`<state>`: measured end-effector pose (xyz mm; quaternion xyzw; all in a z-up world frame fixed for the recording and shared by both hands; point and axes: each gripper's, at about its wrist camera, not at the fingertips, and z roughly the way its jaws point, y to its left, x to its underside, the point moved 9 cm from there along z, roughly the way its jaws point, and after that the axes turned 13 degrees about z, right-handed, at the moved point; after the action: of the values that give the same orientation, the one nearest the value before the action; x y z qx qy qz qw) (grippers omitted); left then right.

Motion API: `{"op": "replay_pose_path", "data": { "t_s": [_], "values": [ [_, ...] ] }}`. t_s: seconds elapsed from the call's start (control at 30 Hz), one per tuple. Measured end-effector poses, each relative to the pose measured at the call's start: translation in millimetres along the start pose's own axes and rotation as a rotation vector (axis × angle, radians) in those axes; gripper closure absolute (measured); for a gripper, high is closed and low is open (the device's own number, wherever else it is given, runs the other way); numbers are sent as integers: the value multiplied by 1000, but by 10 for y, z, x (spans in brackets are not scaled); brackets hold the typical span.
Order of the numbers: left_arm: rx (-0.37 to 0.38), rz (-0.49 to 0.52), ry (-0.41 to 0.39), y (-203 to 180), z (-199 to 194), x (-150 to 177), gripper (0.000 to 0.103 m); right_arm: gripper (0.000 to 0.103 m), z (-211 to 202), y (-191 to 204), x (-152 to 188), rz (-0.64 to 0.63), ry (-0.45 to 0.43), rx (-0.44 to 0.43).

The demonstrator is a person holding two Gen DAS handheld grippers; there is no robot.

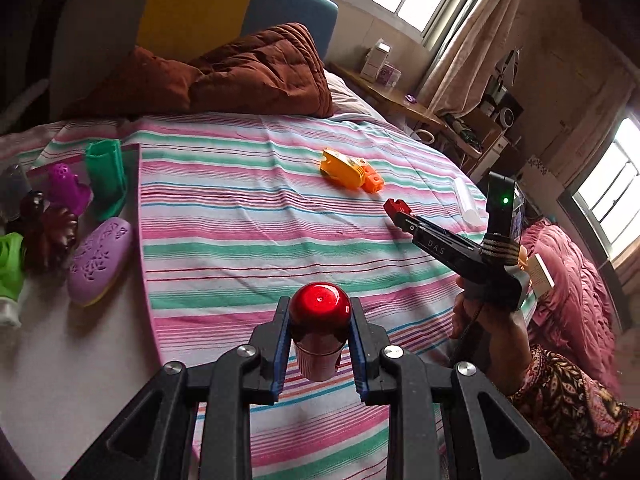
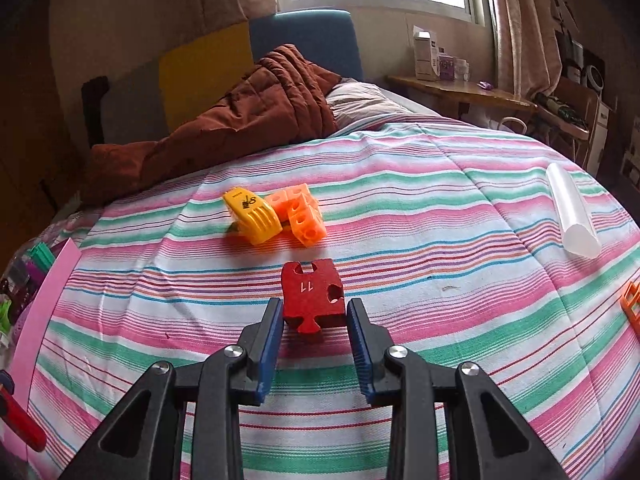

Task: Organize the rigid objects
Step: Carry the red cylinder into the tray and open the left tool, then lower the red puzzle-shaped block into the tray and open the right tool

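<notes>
My left gripper is shut on a shiny red bottle and holds it above the striped bedsheet. My right gripper is shut on a flat red puzzle-shaped piece marked 11, held above the sheet; it also shows in the left wrist view. A yellow clip and orange linked cubes lie together mid-bed beyond the red piece. At the left, a purple oval case, a green cup, a purple figure and a dark red figure sit on a white board.
A clear plastic tube lies at the bed's right side. An orange piece shows at the right edge. A brown quilt is heaped at the head of the bed. A wooden shelf with boxes stands by the window.
</notes>
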<state>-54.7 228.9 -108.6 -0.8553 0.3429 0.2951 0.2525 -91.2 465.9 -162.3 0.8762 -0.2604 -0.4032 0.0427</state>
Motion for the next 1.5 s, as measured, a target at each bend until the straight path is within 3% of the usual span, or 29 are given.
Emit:
{"op": "replay_pose_path", "data": {
  "t_s": [0.43,0.7,0.9,1.13,1.17,1.3,1.5],
  "values": [
    [-114,-133,-78,777,-666,274,77,71,-72,179,85,-94,0,-1],
    [-192,-214,-39,1300,-881,592,77,71,-276,357,158,-131,-1,-39],
    [-258,-267,11,1655,-918,803,77,71,-518,680,250,-121,4,-126],
    [-356,-261,42,1892,-1015,869,76,71,-856,1237,344,-73,17,-298],
    [-370,-262,45,1919,-1024,868,75,71,-893,1330,368,-73,23,-322],
    [-386,-304,-18,1976,-1136,828,26,71,-1019,1701,517,-111,51,-395],
    [-451,-302,-69,1928,-1261,814,11,71,-1184,2104,743,-163,100,-480]
  ]
}}
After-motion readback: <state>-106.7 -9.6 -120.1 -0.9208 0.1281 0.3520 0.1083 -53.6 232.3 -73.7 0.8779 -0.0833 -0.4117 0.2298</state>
